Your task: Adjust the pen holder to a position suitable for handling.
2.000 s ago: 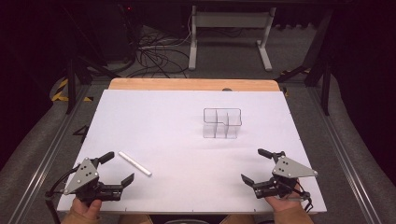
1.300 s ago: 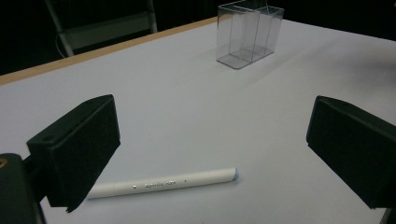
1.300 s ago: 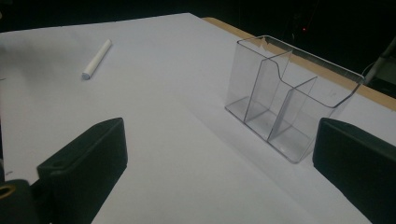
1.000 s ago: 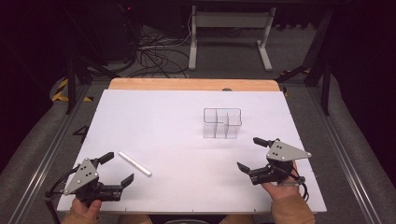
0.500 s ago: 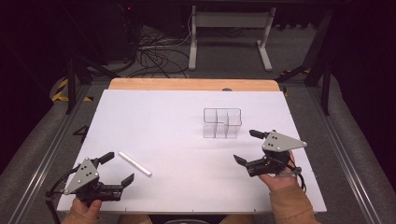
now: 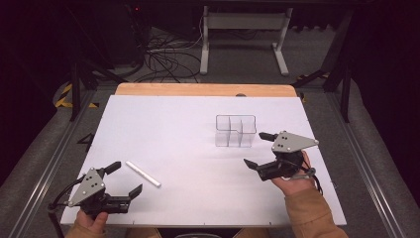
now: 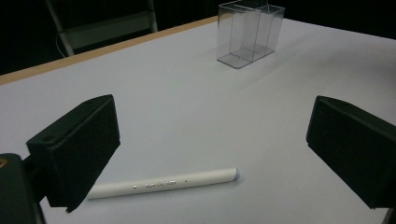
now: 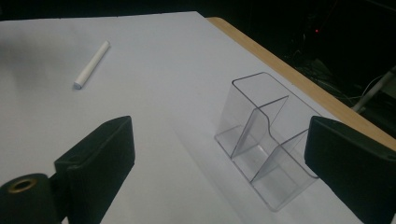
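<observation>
Lying flat on the white tabletop (image 6: pixel 188 148), a white stick (image 6: pixel 142 173) is seen at the near left, set at a slant, just ahead of and between the spread jaws of the left gripper (image 6: pixel 122 178). Nothing is touched by that gripper; its jaws are held wide apart with the stick's near end close to the gap, as is also shown in the left gripper view, where the stick (image 7: pixel 163 184) runs across the foreground from behind the left-hand jaw toward the middle.

A clear plastic holder (image 6: pixel 236 130) with inner dividers is stood upright on the right half of the tabletop, well apart from the stick. The right gripper (image 6: pixel 257 149) is held just beside it, to its near right, with the jaws spread wide though lately drawn slightly closer together, and nothing is gripped between them. In the right gripper view the holder (image 8: pixel 266 154) is seen just ahead, nearer the right-hand jaw, not touched, and the stick (image 8: pixel 92 64) far off at upper left.
</observation>
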{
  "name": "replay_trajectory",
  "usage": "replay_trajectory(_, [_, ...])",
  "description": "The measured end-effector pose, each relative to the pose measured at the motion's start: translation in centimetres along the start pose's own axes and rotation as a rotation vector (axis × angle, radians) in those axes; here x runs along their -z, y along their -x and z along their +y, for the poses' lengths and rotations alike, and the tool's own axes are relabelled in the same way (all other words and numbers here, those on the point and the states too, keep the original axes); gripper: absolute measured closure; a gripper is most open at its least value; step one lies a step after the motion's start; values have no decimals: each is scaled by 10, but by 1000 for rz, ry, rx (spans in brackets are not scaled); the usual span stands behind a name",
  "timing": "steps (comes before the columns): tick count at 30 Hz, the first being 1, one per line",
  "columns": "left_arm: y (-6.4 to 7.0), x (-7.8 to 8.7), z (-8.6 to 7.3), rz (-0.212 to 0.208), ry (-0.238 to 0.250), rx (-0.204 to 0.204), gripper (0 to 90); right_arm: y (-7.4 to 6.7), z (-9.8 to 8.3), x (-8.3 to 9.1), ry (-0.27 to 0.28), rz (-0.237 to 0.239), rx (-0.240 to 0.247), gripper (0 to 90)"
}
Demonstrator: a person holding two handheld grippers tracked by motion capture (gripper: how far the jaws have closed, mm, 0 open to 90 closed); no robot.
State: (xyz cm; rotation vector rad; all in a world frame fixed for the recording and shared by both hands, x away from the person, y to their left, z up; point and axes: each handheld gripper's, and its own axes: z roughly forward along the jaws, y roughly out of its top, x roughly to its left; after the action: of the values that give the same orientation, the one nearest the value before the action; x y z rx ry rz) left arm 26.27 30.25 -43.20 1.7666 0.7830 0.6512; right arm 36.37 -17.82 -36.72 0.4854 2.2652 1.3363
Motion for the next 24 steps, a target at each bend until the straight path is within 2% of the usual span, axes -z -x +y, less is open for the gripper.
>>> replay_trajectory(4, [0,1,0,1,3,0,34,6,8,-7,-21,7,37,123])
replay_trajectory(5, [0,1,0,2,3,0,34,9,9,-10,-36,15,58,139])
replay_trajectory(7, [-1,1,0,1,3,-1,34,13,9,-14,-70,0,90,158])
replay_trajectory(13, [-1,-1,0,-1,2,-2,34,25,12,-25,-121,25,67,199])
replay_trajectory(19, [-1,-1,0,-2,-2,-5,34,35,16,-40,-197,46,34,246])
replay_trajectory(24, [-1,-1,0,-4,-1,3,34,40,19,-49,-233,48,38,281])
